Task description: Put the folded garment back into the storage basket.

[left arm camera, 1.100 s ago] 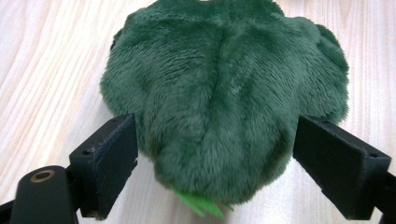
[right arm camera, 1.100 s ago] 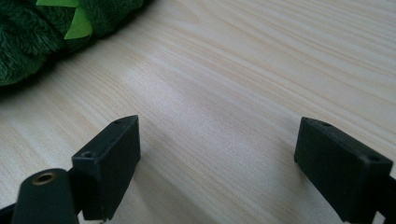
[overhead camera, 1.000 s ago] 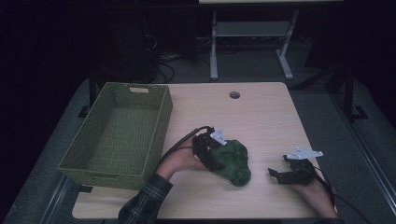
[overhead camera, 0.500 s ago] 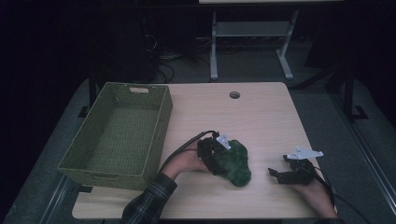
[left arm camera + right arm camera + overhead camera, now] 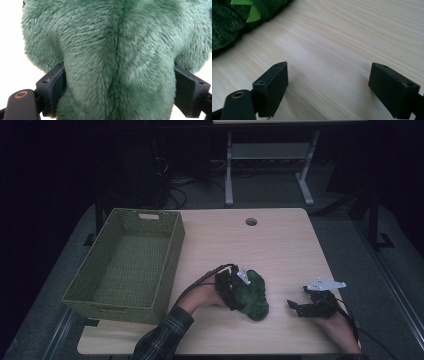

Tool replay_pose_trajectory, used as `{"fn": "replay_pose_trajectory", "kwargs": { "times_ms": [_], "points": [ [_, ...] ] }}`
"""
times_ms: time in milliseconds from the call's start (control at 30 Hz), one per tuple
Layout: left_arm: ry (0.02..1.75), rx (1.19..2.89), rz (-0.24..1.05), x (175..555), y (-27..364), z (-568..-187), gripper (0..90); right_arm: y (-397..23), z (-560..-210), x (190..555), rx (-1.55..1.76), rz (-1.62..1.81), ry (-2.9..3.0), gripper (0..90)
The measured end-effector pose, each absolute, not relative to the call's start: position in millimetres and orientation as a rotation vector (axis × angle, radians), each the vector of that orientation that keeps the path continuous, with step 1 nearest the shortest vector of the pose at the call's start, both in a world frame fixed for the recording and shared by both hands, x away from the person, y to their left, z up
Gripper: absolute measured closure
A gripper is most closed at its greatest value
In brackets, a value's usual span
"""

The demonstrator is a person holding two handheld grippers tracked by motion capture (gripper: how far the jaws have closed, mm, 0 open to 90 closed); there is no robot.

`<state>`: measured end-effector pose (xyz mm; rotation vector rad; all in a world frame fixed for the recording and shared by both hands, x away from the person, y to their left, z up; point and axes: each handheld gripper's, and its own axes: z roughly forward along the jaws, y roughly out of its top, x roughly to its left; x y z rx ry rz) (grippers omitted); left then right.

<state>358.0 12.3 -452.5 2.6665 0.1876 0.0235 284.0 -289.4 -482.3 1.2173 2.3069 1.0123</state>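
Left gripper [image 5: 235,292] is squeezing the green plush toy [image 5: 252,295] near the front of the worktop [image 5: 280,245], fingers sinking into both sides, probably so it's not slipping when lifted toward the basket [image 5: 125,265]. Right gripper [image 5: 300,307] is idling alongside, fingers spread wide.

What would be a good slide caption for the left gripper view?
Left gripper straddling a green plush toy, its two black jaws set against the fur on either side.

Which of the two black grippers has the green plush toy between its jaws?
The left gripper: its jaws flank the fuzzy green plush toy. The right gripper is open over the bare wooden table.
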Motion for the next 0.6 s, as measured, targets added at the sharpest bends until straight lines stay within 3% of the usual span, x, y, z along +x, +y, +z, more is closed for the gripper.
{"fn": "replay_pose_trajectory", "kwargs": {
  "times_ms": [100,433,600],
  "points": [
    [0.19,2.672,0.044,357.1,11.8,-451.5,16.9,-289.5,-482.3,284.0,1.216,1.013,2.307,15.4],
    [0.225,2.637,0.006,361.3,17.4,-446.4,52.2,-289.1,-482.3,283.9,1.221,1.012,2.304,15.5],
    [0.272,2.636,-0.022,362.3,16.7,-444.7,59.2,-289.1,-482.3,283.9,1.222,1.012,2.304,15.5]
  ]
}}
